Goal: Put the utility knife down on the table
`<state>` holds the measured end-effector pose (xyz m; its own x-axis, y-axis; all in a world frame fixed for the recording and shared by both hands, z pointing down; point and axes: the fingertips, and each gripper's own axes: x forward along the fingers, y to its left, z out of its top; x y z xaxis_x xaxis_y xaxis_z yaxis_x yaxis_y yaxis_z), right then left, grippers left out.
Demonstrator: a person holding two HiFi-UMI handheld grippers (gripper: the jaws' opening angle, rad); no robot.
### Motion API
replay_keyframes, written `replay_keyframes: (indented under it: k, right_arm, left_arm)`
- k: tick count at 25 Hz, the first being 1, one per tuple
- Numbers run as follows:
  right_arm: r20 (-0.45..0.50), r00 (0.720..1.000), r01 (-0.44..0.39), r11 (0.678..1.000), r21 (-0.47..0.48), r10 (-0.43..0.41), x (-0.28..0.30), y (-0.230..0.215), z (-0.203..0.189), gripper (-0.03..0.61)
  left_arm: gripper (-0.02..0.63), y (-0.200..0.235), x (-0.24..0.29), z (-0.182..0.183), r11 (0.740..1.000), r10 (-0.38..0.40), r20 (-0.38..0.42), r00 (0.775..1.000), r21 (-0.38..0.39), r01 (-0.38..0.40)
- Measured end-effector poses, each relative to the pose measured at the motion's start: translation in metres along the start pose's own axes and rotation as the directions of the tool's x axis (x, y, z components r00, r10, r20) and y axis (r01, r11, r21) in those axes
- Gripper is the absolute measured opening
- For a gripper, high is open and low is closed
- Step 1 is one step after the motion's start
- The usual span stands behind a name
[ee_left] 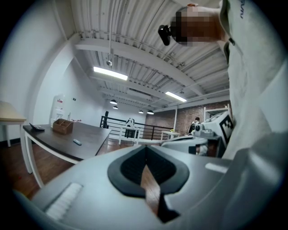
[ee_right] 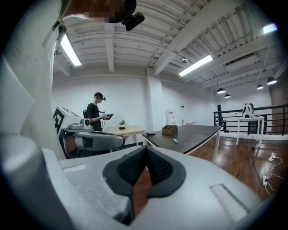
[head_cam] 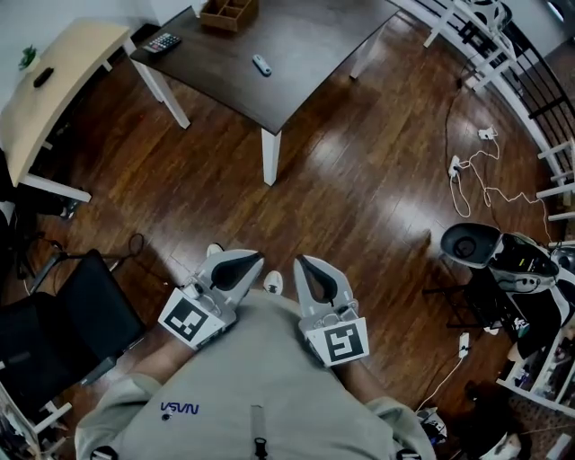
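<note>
Left tool (head_cam: pixel 241 262), right tool (head_cam: pixel 310 268) closed, utility knife (head_cam: pixel 261 65) diagonal on table (head_cam: pixel 314 45)

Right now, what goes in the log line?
left gripper: jaws shut, empty | right gripper: jaws shut, empty | utility knife: on dark table

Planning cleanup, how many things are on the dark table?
3: a wooden box at the far edge, a keypad device at the left corner, a small grey object near the middle. The table runs out of frame; more may be hidden.
</note>
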<state>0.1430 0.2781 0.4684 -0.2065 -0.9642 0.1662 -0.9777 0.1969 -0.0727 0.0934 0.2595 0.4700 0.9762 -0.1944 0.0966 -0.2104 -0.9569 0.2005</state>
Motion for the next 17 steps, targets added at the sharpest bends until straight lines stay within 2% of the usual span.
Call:
replay_keyframes:
  k: [10, 17]
  right_arm:
    - [-0.008, 1.000, -0.019, 1.000, -0.018, 0.018, 0.002, 0.005, -0.005, -0.003]
    - [0.000, 0.999, -0.035, 0.999, -0.014, 0.035, 0.002, 0.008, 0.014, -0.003]
  left_arm:
    - [0.002, 0.002, -0.006, -0.005, 1.000, 0.024, 0.021, 0.999, 0.000, -0.024]
    - [0.002, 0.000, -0.010, 0.015, 0.999, 0.032, 0.009, 0.999, 0.013, -0.032]
